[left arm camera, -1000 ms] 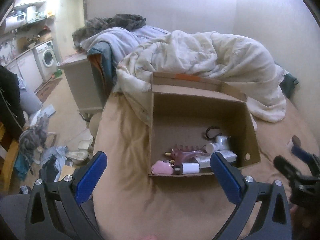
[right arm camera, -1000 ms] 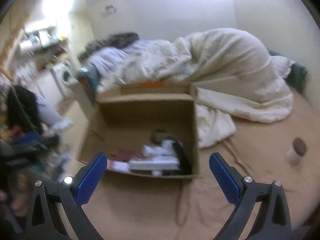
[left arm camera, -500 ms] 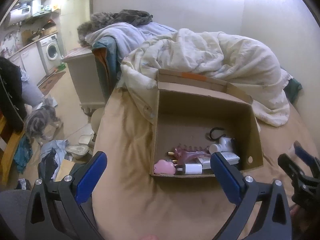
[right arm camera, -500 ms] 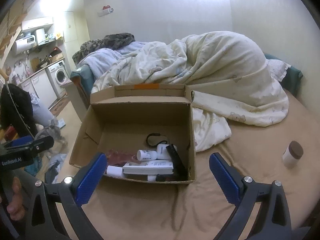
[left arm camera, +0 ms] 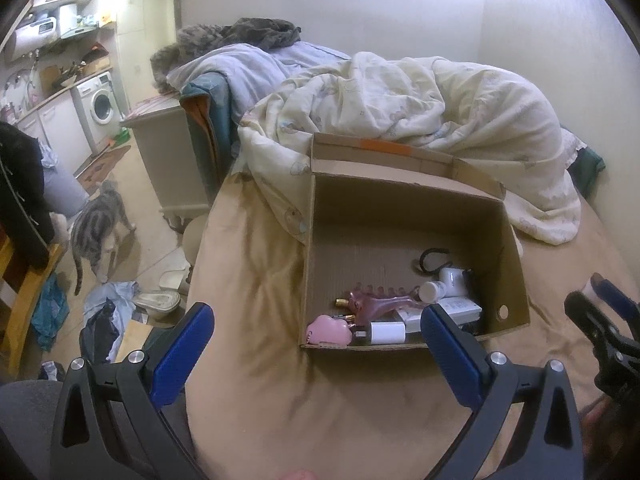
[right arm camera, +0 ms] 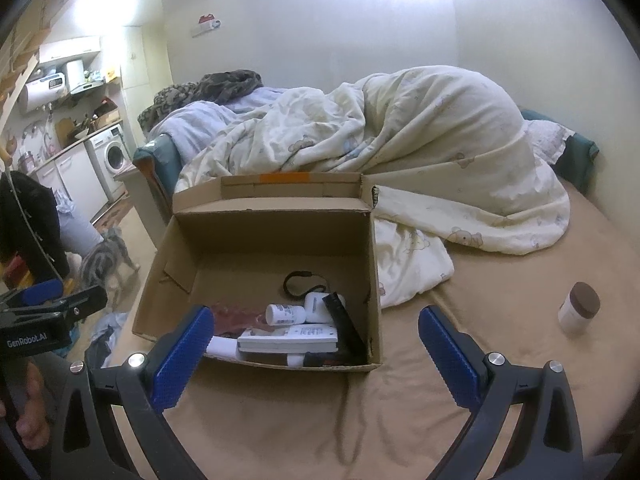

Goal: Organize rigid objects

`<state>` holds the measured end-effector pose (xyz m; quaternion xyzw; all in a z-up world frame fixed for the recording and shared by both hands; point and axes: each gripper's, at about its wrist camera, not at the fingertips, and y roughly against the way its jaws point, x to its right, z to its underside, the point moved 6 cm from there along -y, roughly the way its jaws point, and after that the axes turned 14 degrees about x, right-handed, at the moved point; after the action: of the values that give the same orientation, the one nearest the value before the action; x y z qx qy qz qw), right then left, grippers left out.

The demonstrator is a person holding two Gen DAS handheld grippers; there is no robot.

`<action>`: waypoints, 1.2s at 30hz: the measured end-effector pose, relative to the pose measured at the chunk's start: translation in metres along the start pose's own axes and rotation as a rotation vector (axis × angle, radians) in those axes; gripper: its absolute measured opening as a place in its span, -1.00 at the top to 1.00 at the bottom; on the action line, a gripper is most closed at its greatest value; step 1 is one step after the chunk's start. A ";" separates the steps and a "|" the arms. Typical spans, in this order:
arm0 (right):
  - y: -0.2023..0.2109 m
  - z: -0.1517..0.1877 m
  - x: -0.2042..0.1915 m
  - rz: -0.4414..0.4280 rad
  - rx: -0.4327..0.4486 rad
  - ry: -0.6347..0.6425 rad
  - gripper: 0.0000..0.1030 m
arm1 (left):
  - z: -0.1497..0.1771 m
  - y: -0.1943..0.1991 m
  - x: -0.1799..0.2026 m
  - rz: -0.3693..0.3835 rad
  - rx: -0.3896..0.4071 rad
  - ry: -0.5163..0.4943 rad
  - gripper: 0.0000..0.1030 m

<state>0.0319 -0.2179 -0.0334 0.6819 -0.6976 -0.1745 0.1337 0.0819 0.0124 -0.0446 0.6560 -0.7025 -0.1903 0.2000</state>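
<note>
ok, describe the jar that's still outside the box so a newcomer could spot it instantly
Start at the cardboard box on the tan bed; the jar stands alone on the bare sheet to the box's right, in front of the cream duvet. It is a small white jar with a dark brown lid, the only loose item not in the box.

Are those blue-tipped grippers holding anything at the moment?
No. The left gripper and right gripper are both open and empty, above the tan bedsheet near the open cardboard box.
</note>
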 end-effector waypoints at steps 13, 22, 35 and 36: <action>0.003 -0.002 0.001 0.008 0.008 -0.002 -1.00 | 0.002 0.002 0.000 0.002 -0.002 -0.014 -1.00; 0.000 0.000 0.002 0.015 0.008 -0.013 -1.00 | -0.001 0.002 -0.009 -0.003 -0.020 0.029 -1.00; 0.004 0.000 -0.001 0.015 0.013 -0.005 -1.00 | -0.003 0.003 -0.013 -0.014 -0.011 0.037 -1.00; 0.004 -0.001 -0.001 0.016 0.014 -0.003 -1.00 | -0.003 0.003 -0.013 -0.015 -0.009 0.036 -1.00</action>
<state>0.0288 -0.2171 -0.0313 0.6770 -0.7044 -0.1698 0.1293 0.0820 0.0255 -0.0406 0.6635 -0.6930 -0.1833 0.2142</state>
